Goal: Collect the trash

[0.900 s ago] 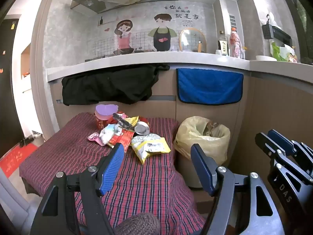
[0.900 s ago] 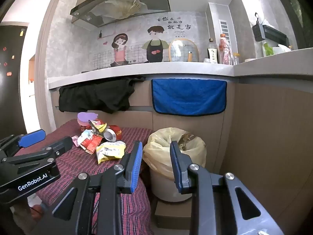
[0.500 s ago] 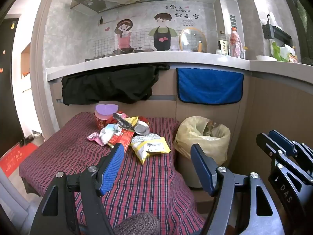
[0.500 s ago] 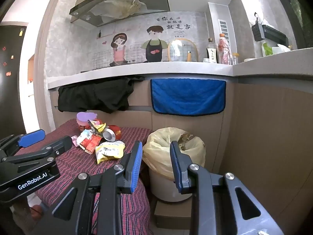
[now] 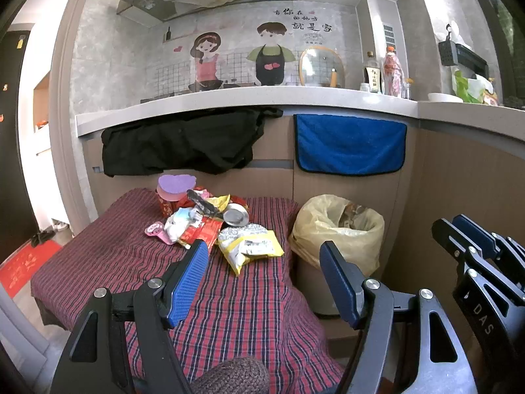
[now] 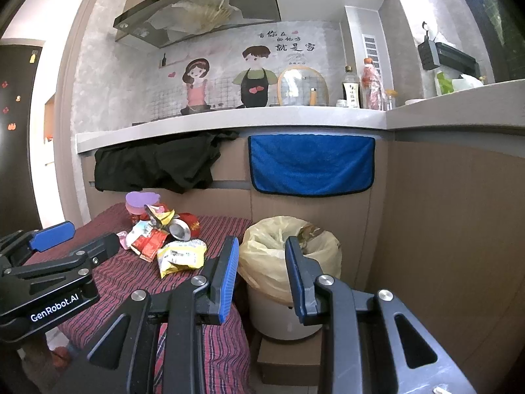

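A pile of trash lies on a table with a red plaid cloth [image 5: 249, 308]: a yellow and white snack bag [image 5: 249, 246] [image 6: 180, 256], red wrappers [image 5: 200, 229] [image 6: 147, 243], a crushed can [image 5: 236, 215] [image 6: 179, 228] and a red cup with a purple lid [image 5: 175, 185] [image 6: 141, 202]. A white bin with a yellow bag liner [image 5: 338, 229] [image 6: 288, 252] stands right of the table. My left gripper [image 5: 262, 262] is open and empty, short of the pile. My right gripper [image 6: 261, 259] is open and empty, in front of the bin.
A kitchen counter [image 5: 249, 98] runs behind the table, with a black cloth [image 5: 183, 141] and a blue towel [image 5: 349, 146] hanging below it. Bottles [image 5: 392, 72] stand on the counter. A wood panel wall [image 6: 452, 246] is at the right.
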{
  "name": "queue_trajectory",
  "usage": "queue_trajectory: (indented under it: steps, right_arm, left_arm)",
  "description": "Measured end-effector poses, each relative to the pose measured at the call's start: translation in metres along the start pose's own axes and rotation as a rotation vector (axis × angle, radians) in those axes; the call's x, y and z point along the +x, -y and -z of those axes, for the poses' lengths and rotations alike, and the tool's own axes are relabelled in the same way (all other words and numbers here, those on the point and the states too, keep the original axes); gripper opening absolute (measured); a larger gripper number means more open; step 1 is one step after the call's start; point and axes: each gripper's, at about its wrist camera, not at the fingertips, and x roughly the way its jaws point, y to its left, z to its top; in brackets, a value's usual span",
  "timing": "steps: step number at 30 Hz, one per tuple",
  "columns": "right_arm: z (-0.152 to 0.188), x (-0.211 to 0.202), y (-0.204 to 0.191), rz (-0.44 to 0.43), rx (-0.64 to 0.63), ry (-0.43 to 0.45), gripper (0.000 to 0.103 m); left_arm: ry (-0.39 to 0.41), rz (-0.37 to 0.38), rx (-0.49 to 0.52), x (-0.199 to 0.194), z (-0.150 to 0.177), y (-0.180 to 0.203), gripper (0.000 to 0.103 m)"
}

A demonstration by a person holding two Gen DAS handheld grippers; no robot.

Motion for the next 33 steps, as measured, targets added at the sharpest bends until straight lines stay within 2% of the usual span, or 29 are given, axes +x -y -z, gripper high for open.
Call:
queue_trajectory:
  steps: [33]
  right_arm:
    - [0.0008,-0.0002,-0.0003,0.001,-0.004,-0.001,0.028]
  left_arm:
    - [-0.008,0.002,-0.002,0.0,0.0014,0.0017,0.07]
